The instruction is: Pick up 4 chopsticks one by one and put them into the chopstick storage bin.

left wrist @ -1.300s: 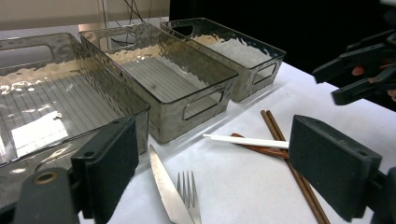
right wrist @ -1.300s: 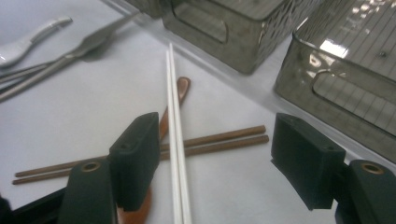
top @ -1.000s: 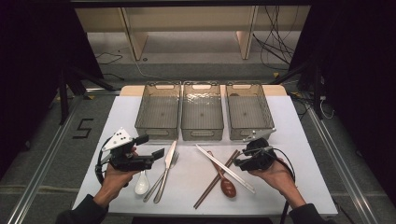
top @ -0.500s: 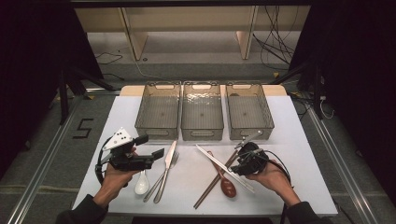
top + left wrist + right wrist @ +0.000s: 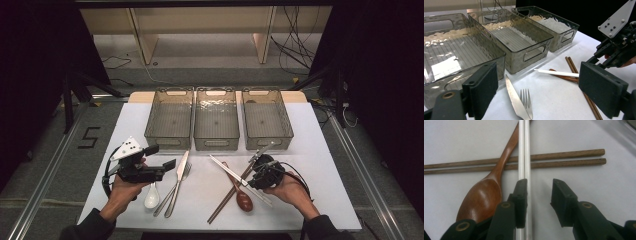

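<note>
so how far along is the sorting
Nothing sorted yet: all three bins are empty. In hand: the right gripper, jaws just closing, is down at the white chopsticks, which run past one pad, not yet clamped. Left: brown chopsticks, wooden spoon, knife, fork, white spoon.

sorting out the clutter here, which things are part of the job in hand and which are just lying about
In hand:
- right gripper, fingers closing around the white chopsticks, not yet gripping

Lying about:
- wooden spoon
- brown chopsticks
- knife
- fork
- white spoon
- three bins

Three bins [image 5: 216, 120], four chopsticks [image 5: 235, 175], two spoons [image 5: 244, 199].
</note>
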The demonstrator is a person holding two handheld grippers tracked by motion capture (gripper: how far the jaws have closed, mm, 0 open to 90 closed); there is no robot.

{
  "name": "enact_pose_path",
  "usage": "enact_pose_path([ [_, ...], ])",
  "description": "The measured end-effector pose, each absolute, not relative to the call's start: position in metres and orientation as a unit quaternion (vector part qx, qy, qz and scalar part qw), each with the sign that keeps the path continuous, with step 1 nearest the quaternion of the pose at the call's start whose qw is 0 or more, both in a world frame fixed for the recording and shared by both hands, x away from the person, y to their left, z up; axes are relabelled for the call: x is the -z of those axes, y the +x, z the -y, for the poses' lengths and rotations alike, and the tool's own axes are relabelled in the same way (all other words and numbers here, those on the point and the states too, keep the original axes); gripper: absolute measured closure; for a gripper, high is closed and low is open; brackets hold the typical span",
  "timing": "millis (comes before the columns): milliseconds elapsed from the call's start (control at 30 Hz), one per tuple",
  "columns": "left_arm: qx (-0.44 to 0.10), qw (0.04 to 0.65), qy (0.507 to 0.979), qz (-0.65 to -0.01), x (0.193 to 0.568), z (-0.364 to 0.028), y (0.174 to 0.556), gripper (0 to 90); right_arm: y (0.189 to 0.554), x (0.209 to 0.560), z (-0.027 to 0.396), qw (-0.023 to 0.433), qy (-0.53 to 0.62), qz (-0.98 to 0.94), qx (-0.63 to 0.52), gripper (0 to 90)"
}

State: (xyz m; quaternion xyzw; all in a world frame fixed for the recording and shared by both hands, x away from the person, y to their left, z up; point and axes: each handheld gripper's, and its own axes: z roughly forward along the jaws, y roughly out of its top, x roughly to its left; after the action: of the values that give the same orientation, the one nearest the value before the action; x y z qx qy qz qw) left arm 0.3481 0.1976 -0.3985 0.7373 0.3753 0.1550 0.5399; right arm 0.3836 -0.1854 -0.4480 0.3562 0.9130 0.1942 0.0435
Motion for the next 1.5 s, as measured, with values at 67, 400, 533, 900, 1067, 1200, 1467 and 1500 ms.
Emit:
enact_pose_path([
  [67,-0.155,0.54,0.737,-0.375,0.399,-0.198,0.348,16.0,0.384,0.449,0.184,0.043,0.354,-0.914,-0.191,67.1],
  [400,-0.155,0.54,0.738,-0.375,0.399,-0.197,0.348,16.0,0.385,0.454,0.179,0.04,0.345,-0.922,-0.173,74.4],
  [533,-0.155,0.54,0.738,-0.375,0.398,-0.197,0.348,16.0,0.386,0.457,0.177,0.037,0.345,-0.924,-0.162,77.0],
  [900,-0.154,0.539,0.739,-0.373,0.399,-0.197,0.348,16.0,0.391,0.459,0.175,0.033,0.352,-0.924,-0.147,84.1],
  [1067,-0.154,0.54,0.738,-0.374,0.398,-0.197,0.348,16.0,0.392,0.458,0.174,0.034,0.347,-0.926,-0.145,85.3],
  [1200,-0.154,0.54,0.739,-0.373,0.398,-0.198,0.348,16.0,0.391,0.458,0.175,0.038,0.338,-0.929,-0.149,85.5],
  [1467,-0.154,0.54,0.739,-0.372,0.398,-0.198,0.348,16.0,0.39,0.446,0.177,0.047,0.327,-0.927,-0.176,85.7],
  [1500,-0.155,0.54,0.739,-0.372,0.398,-0.198,0.348,16.0,0.389,0.444,0.177,0.05,0.323,-0.928,-0.181,85.6],
])
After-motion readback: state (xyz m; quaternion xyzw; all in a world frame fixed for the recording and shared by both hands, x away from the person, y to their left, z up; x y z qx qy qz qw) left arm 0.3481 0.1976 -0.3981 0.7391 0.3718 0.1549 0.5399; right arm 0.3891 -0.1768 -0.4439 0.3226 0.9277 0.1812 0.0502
